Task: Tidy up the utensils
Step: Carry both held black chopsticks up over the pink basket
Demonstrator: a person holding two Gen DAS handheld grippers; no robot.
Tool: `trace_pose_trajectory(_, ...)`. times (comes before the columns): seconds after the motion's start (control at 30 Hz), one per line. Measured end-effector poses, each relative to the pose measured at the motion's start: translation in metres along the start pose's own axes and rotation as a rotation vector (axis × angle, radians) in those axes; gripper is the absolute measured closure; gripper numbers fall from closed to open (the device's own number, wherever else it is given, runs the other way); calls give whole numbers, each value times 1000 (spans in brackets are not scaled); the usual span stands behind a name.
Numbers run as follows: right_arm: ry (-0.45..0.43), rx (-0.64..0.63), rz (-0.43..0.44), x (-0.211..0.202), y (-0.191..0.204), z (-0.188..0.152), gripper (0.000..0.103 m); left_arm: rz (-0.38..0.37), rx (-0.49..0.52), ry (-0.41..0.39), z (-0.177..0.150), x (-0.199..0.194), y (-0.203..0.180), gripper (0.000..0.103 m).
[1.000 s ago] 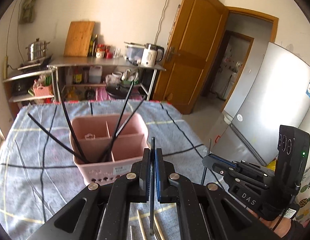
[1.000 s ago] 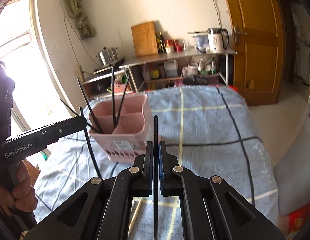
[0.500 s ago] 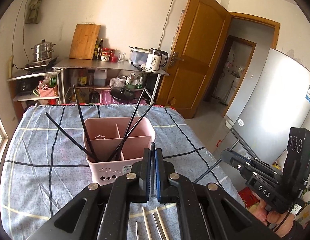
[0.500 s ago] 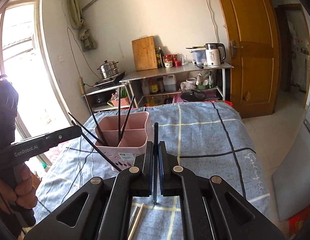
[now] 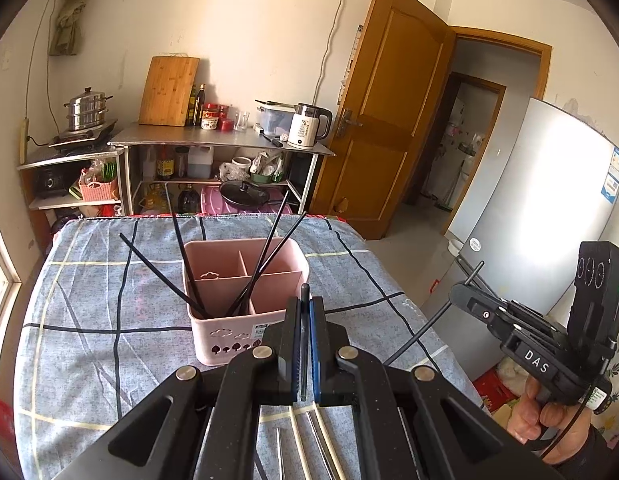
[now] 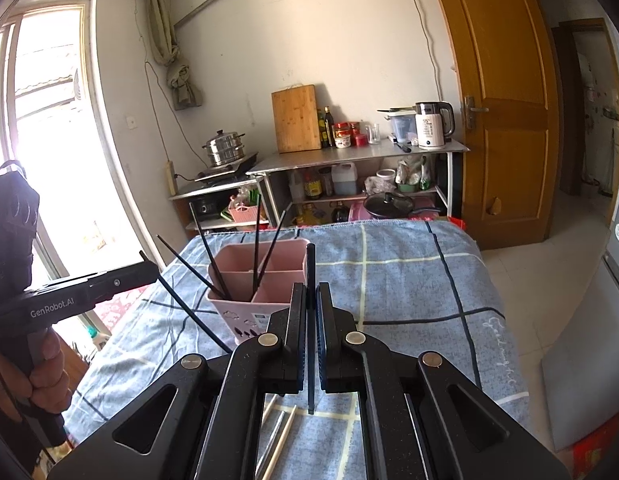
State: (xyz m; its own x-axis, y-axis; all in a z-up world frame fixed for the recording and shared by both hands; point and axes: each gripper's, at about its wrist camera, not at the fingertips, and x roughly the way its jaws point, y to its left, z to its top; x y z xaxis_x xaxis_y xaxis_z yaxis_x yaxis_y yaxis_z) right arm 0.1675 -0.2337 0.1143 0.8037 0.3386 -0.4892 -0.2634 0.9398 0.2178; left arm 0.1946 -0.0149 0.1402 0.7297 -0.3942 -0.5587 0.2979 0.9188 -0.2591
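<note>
A pink divided utensil holder [image 5: 221,332] [image 6: 233,316] stands on the blue checked tablecloth [image 5: 89,340], with several black chopsticks [image 5: 269,240] [image 6: 255,240] leaning in its compartments. My left gripper [image 5: 305,304] [image 6: 149,270] is shut on one black chopstick [image 5: 305,292], held above the cloth just before the holder. My right gripper [image 6: 310,292] [image 5: 455,292] is shut on another black chopstick [image 6: 310,256], to the right of the holder and off the table's right side. Pale and metal chopsticks [image 5: 309,440] [image 6: 277,432] lie on the cloth beneath the grippers.
A person's hand [image 5: 549,416] grips each handle. Beyond the table's far edge stands a steel shelf [image 5: 221,144] with a kettle, cutting board and pots. A fridge [image 5: 549,220] and wooden door [image 5: 381,120] are on the right, a bright window [image 6: 41,120] on the left.
Both grippers have risen and drawn back from the holder, each carrying its black chopstick up off the cloth. The holder now sits farther ahead in both views.
</note>
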Motion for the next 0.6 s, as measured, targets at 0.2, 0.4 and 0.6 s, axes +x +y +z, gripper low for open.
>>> trace_pose_trajectory(0.2,-15,11,35,-2,9,8,99,6,-31,-20,10,-21,13,100)
trace_pose_trajectory(0.4,-42,13,63,1,19,23,99,9,-49,-70,33,-44,26,100)
trace_pose_trajectory(0.6,-85,9,74,3,31,47,99,10,-70,-118,62,-58,41,100)
